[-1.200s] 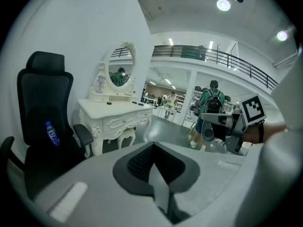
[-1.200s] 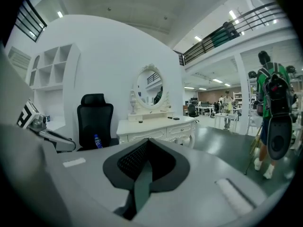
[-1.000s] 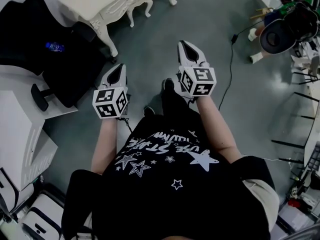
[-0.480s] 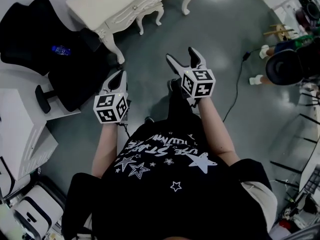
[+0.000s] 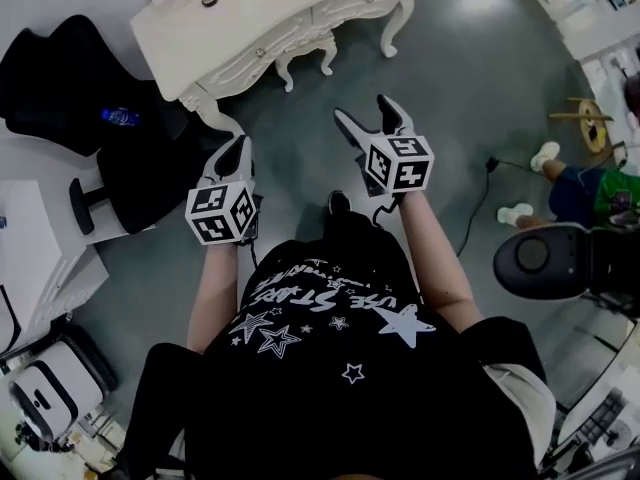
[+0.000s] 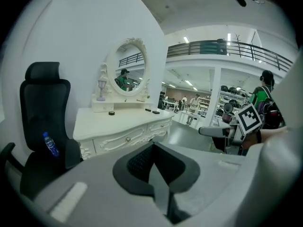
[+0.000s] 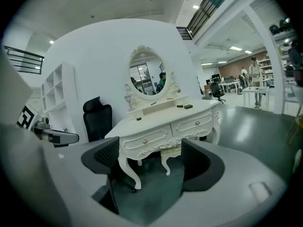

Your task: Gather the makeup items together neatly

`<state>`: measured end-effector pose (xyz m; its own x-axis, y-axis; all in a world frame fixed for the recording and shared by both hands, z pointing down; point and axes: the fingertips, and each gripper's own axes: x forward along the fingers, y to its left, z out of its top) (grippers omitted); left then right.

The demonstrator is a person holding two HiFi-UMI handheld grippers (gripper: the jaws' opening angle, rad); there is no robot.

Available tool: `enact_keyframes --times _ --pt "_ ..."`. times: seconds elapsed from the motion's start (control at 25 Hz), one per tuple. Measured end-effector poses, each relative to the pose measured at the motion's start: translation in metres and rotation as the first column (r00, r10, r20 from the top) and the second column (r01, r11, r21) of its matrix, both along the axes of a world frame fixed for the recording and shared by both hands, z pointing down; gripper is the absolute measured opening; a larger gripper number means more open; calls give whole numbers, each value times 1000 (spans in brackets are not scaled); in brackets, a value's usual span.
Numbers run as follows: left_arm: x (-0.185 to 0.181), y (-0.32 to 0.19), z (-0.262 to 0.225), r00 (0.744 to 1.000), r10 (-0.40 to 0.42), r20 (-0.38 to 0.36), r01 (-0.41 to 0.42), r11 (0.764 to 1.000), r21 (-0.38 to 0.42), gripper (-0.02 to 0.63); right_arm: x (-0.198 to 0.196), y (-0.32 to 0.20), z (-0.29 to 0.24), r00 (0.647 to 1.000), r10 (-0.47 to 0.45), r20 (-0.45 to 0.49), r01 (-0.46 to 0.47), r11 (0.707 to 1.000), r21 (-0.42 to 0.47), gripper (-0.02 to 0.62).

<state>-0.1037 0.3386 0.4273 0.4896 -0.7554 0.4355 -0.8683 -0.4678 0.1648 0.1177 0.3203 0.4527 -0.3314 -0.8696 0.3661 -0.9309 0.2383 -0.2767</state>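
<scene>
The left gripper has its jaws pressed together with nothing in them. The right gripper has its jaws wide apart, having just been opening, and only the floor and the bench legs show through the gap.

Ahead of both pairs of jaws, and well apart from them, stands the white bench. The makeup items are on its top, a few small dark pieces lying apart from one another below the oval mirror. A black chair stands left of the right jaws' line.

This looks like the approach, with nothing gathered yet. To do it well, I would come squarely to the bench front and lift both grippers over the top's edge before reaching. I would also open the left jaws so each side can take a piece. The items look small and low, so a light, level grip close to the surface should suit them.
</scene>
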Motion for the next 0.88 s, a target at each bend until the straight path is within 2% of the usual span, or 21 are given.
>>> enact_keyframes --times 0.2,0.32,0.44,0.64,0.88 --pt "31 -24 3 998 -53 17 53 999 -4 0 30 -39 3 998 -61 11 61 998 -4 428" --pt "35 -38 0 994 -92 57 90 995 30 1 35 -56 5 994 -106 8 106 994 -6 428" --pt "34 -47 -4 988 -140 71 136 989 51 0 35 -68 5 988 -151 13 151 988 -7 426" --pt "33 -62 -8 983 -172 68 169 984 53 0 27 -94 3 978 -207 9 207 978 -17 425" --pt "24 -87 4 978 -207 36 206 978 17 0 11 -123 6 969 -245 -10 245 969 -29 425"
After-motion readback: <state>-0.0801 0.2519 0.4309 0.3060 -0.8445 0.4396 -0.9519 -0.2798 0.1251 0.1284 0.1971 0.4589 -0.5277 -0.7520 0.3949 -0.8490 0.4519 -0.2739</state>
